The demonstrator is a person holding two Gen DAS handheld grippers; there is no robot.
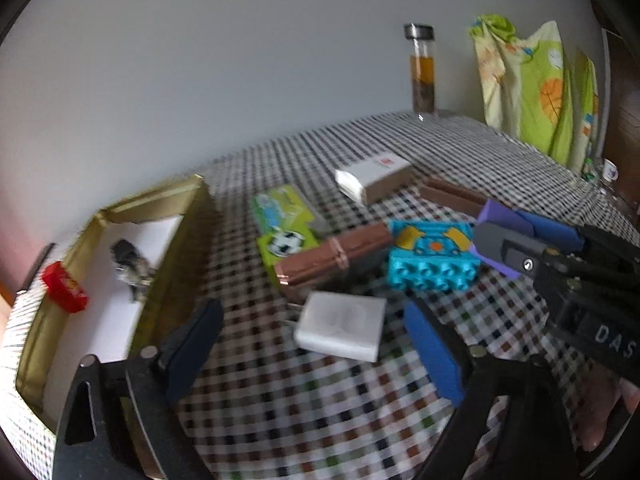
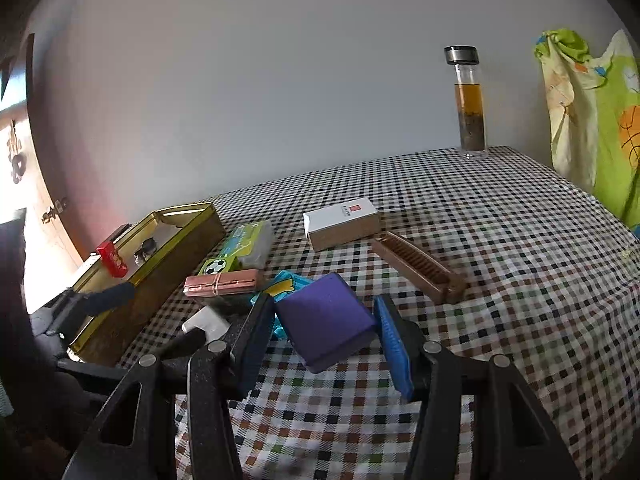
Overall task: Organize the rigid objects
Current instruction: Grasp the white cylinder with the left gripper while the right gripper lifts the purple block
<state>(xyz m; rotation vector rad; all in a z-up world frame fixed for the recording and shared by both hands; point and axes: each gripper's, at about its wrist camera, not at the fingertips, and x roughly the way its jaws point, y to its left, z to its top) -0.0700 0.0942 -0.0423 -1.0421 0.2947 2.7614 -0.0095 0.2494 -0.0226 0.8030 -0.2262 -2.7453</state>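
My left gripper stands open low over the checked cloth, and a white charger lies between its fingers untouched. My right gripper is shut on a purple box, held tilted above the cloth. In the left wrist view that purple box hangs just right of a blue toy brick. A copper-pink case and a green football box lie behind the charger. To the left sits an open gold tin with a small grey object inside.
A red box rests on the tin's far rim. A white carton and a brown ribbed case lie further back. A tea bottle stands by the wall, and a green cloth hangs at the right.
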